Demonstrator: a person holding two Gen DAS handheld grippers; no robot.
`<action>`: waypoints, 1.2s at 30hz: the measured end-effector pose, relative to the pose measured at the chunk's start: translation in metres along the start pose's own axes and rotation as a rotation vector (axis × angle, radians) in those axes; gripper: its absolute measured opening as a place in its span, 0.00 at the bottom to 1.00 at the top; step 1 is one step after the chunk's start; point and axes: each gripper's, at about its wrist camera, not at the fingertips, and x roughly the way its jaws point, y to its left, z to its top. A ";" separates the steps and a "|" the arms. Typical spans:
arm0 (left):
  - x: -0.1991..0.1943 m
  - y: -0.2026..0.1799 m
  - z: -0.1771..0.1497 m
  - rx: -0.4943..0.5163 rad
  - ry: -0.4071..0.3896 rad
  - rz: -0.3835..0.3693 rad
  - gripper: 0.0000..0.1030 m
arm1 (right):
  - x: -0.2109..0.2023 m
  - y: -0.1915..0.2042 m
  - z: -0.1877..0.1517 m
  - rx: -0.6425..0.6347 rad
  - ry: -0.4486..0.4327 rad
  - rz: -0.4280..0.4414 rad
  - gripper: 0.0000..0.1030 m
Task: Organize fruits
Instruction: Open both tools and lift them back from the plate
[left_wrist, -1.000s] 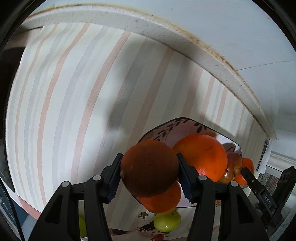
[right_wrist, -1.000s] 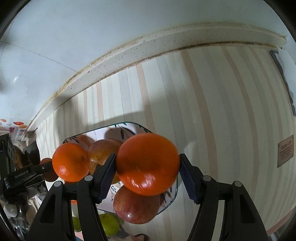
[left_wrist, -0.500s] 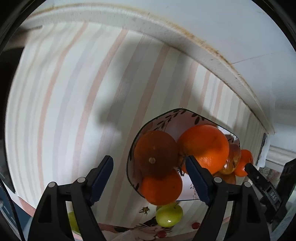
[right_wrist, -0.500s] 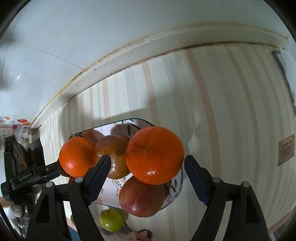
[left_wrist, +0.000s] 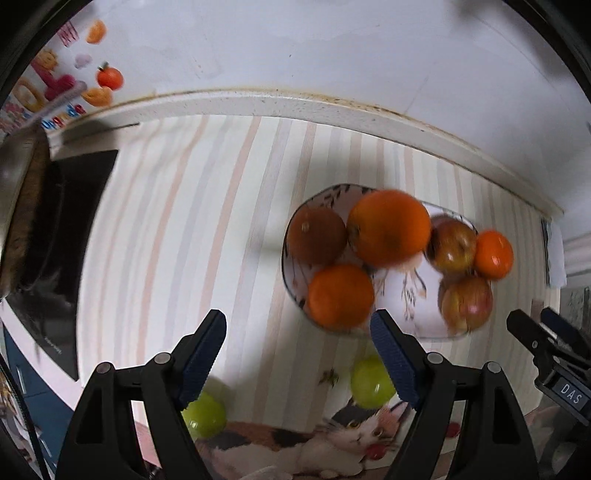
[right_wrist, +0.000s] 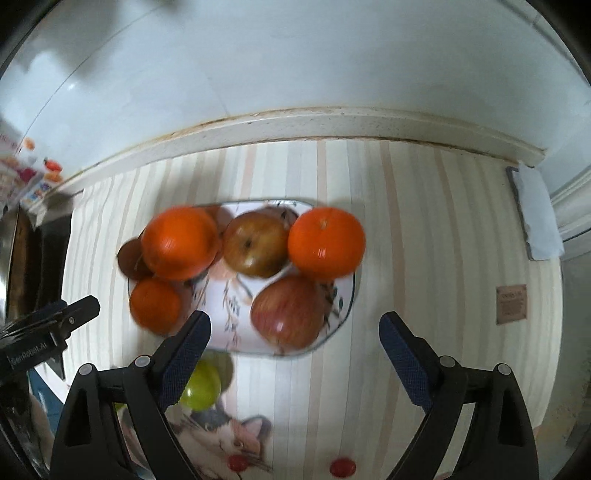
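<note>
Floral-patterned plate (right_wrist: 343, 295) sits on the striped desk (right_wrist: 424, 240), near the back edge by the white wall. It carries six fruits, packed close. In the right wrist view: a large orange (right_wrist: 179, 242) at the left, a brownish-red apple (right_wrist: 256, 243) in the middle back, a glossy orange (right_wrist: 326, 242) at the right back, a red-streaked apple (right_wrist: 288, 317) at the front right, a smaller orange (right_wrist: 155, 304) at the front left, and a dark brown round fruit (right_wrist: 130, 260) half hidden behind the large orange. Fruits are slightly motion-blurred.

Off the plate, nearer the camera, a green apple (right_wrist: 201, 386) lies on a cat-print mat (right_wrist: 221, 439); the left wrist view shows a second green apple (left_wrist: 205, 413) further left.

Left hand-held gripper (left_wrist: 297, 363): jaws spread, having just been opening, nothing between the pads. Right hand-held gripper (right_wrist: 295, 350): jaws spread wide, just opened further, nothing gripped; both hang above the plate's near edge.

Writing: "DAS" on the right gripper's body as seen from the left wrist; "GenRobot.AI" on the left gripper's body as seen from the right wrist. A small brown label (right_wrist: 511, 304) on the desk is unreadable.
</note>
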 end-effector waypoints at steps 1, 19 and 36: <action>-0.006 0.000 -0.006 0.001 -0.014 0.004 0.77 | -0.006 0.003 -0.007 -0.009 -0.010 -0.009 0.92; -0.117 -0.011 -0.103 0.087 -0.266 0.017 0.77 | -0.131 0.032 -0.101 -0.031 -0.216 -0.043 0.92; -0.171 -0.003 -0.129 0.063 -0.366 -0.027 0.77 | -0.198 0.044 -0.148 -0.005 -0.306 0.018 0.92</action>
